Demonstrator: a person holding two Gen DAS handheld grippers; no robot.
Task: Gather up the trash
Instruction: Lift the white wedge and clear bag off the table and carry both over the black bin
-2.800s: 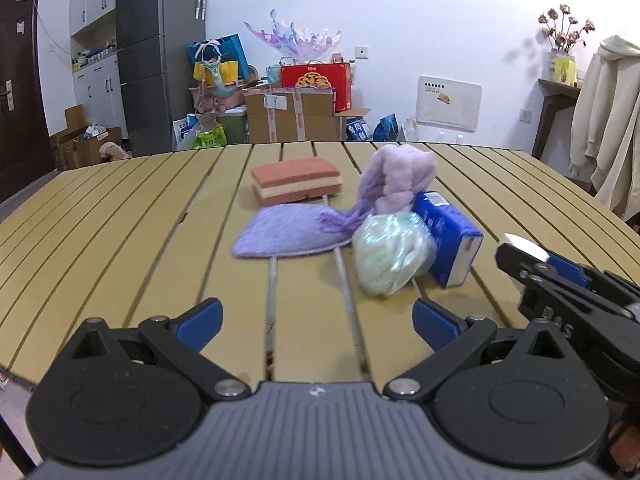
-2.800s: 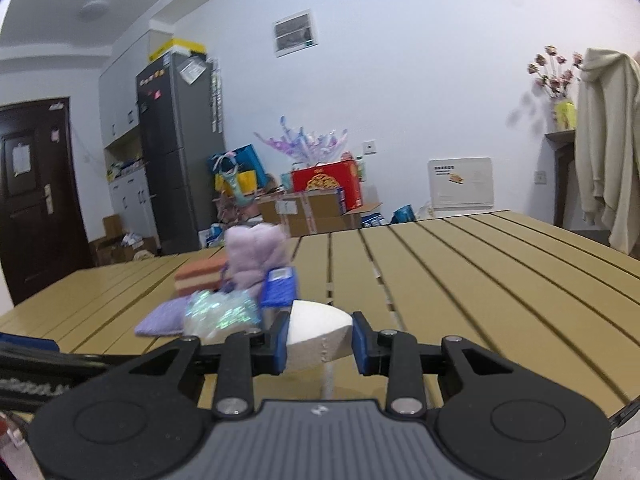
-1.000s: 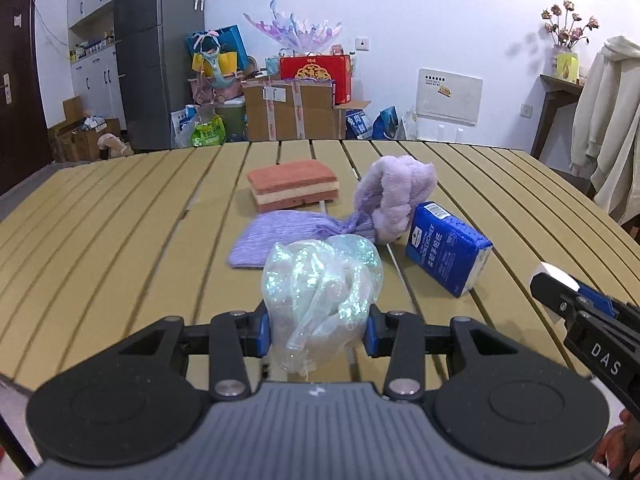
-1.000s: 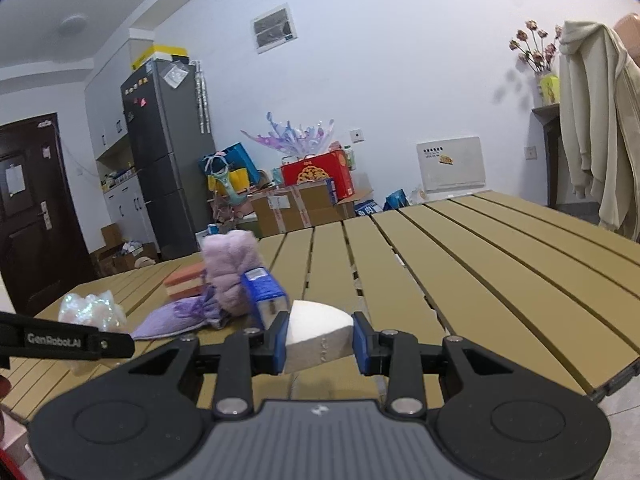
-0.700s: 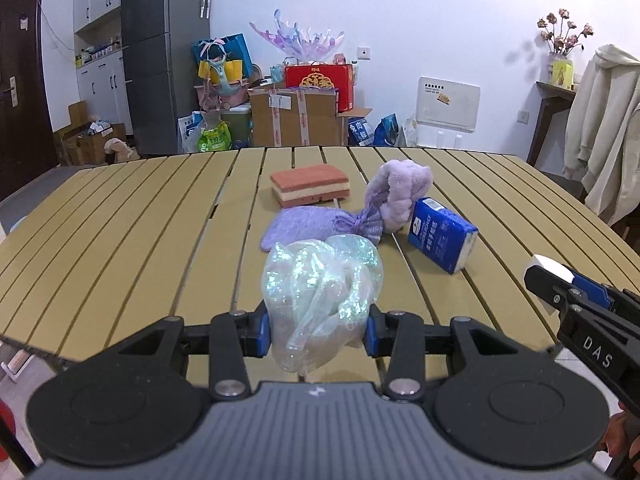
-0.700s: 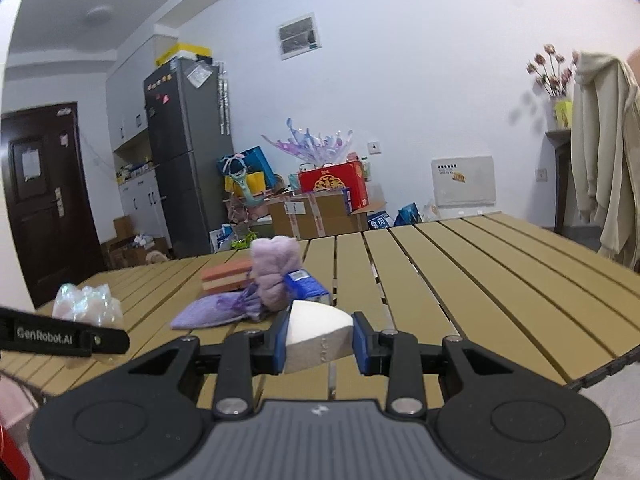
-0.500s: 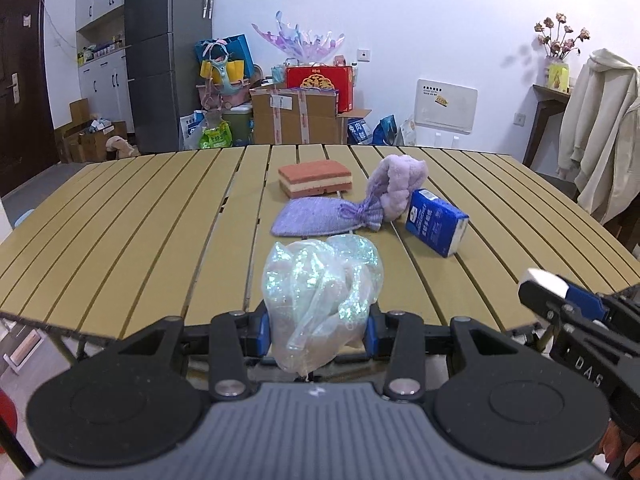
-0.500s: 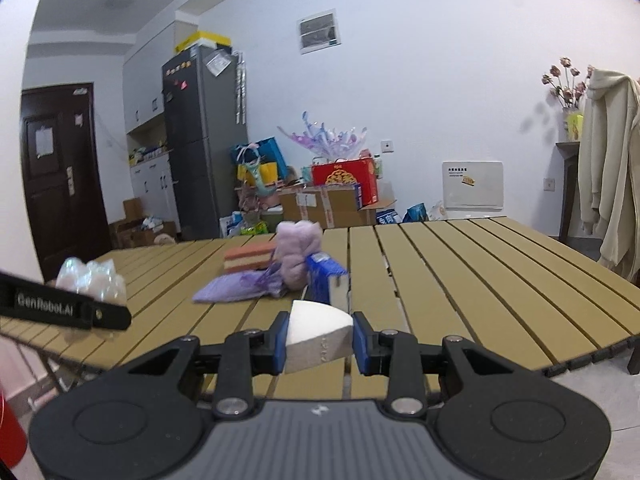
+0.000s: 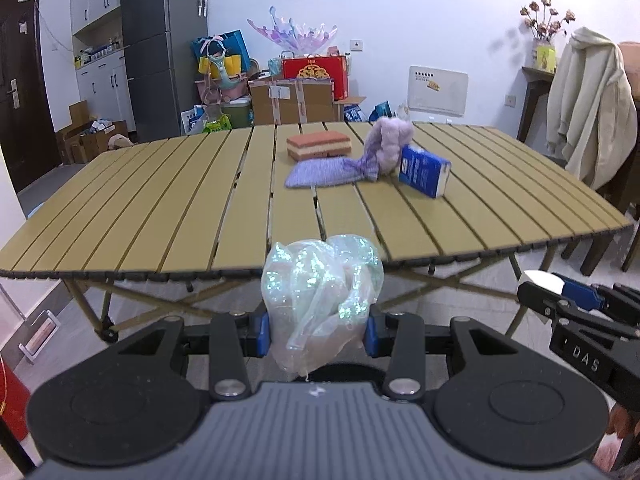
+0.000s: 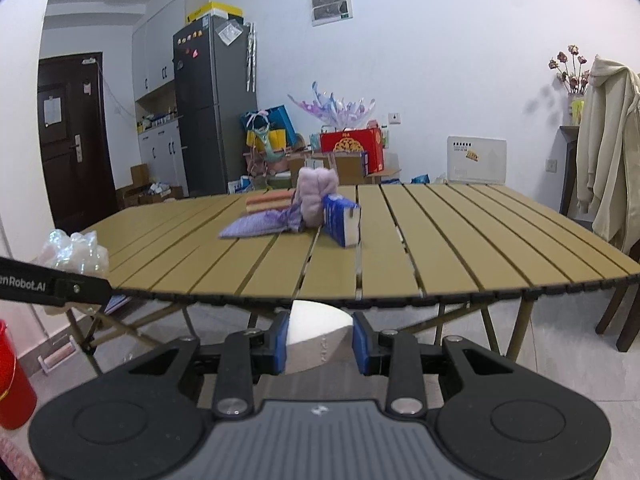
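L tongs [image 9: 318,330] clamped on crumpled iridescent plastic wrap [image 9: 322,300], wad bulging up btwn the blue pads. R tongs [image 10: 318,342] clamped on white foam chunk [image 10: 316,328], seated square btwn pads. Both loads are held off the counter, in front of its near edge, floor visible below.

Step, imo: both pieces of trash are picked, carry-to-bin phase. Next move needs a drop target. Red container [image 10: 12,380] sits on the floor low-left of R tongs, beside L tongs; prob the bin, but only its side shows, contents not visible. Swing both tongs over it, open one at a time. Wrap is light and clingy, may stick to the pads on release; foam should fall clean.

Ahead of tongs, mid-counter [image 9: 160,216]: blue tissue pack [image 9: 424,170] nearest, tilted against the fuzzy purple item [image 9: 390,142]; flat purple pouch [image 9: 324,170] just left of it, touching; pink/beige sponge [image 9: 318,146] behind the pouch. None look like trash, so leave them.

Far wall: cardboard boxes [image 9: 296,100], closed, contents unknown.
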